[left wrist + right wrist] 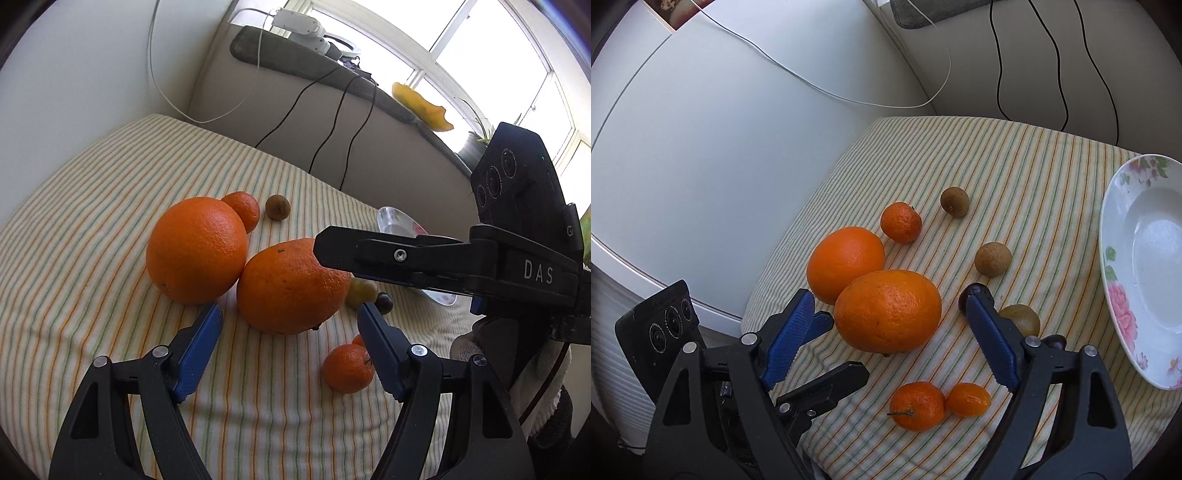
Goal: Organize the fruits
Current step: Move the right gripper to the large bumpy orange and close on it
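Two oranges, touching, sit mid-cloth (1015,177), well left of the plate (1115,258), which holds no fruit. Near orange (888,310) is slightly oval, long axis running roughly across both views, a dark stem nub at its near lower edge; far orange (845,263) looks round, dimple low on its near side in the left view. Both grippers face the near orange. Left gripper (290,312) jaws spread wide, nothing held; the fruit lies dead ahead, just beyond the tips, and it seems the nearer one. Right gripper (890,301) also spread and empty, looking down so the orange fills the gap between its jaws; whether the pads touch it I cannot tell. Smaller: two mandarins, one (900,222) just beyond the far orange, one (918,406) near, touching a kumquat (968,399) whose long axis runs left-right. Two brown longans (955,201) (993,259) lie apart; a yellowish fruit (1023,319) and two dark ones sit partly hidden by the right gripper's right jaw. Judgement: near orange goes first, toward the plate.
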`<state>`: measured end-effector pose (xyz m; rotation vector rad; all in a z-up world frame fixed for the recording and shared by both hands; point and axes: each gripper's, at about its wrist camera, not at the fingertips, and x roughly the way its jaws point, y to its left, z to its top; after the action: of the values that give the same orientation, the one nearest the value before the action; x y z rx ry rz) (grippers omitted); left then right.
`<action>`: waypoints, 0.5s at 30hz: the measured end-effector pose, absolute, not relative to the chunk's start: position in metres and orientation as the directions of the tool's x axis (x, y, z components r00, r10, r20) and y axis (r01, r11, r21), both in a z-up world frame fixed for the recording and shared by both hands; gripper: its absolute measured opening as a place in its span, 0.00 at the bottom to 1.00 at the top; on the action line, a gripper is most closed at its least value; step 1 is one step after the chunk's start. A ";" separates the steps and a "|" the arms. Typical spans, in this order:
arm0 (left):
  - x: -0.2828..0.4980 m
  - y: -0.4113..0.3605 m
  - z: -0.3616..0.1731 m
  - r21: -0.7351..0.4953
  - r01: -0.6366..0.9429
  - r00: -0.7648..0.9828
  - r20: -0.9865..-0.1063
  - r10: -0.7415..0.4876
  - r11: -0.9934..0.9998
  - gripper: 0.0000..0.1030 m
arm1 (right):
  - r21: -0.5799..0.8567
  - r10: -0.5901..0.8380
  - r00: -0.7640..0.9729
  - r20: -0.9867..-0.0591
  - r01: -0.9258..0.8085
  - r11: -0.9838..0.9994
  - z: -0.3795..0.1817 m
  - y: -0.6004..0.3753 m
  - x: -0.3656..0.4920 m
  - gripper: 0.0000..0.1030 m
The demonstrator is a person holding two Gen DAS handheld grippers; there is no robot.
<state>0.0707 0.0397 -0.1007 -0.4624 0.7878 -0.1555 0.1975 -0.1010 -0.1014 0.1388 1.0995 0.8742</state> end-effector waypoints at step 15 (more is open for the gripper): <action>0.085 0.041 -0.106 -0.485 -0.037 0.681 -0.652 -0.333 0.873 0.64 | 0.515 0.660 0.094 -0.746 -0.546 0.660 -0.134 -0.061 0.220 0.75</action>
<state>0.0847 0.0413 -0.1065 -0.4935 0.8120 -0.1736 0.2199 -0.0606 -0.1338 0.1161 1.1737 0.8971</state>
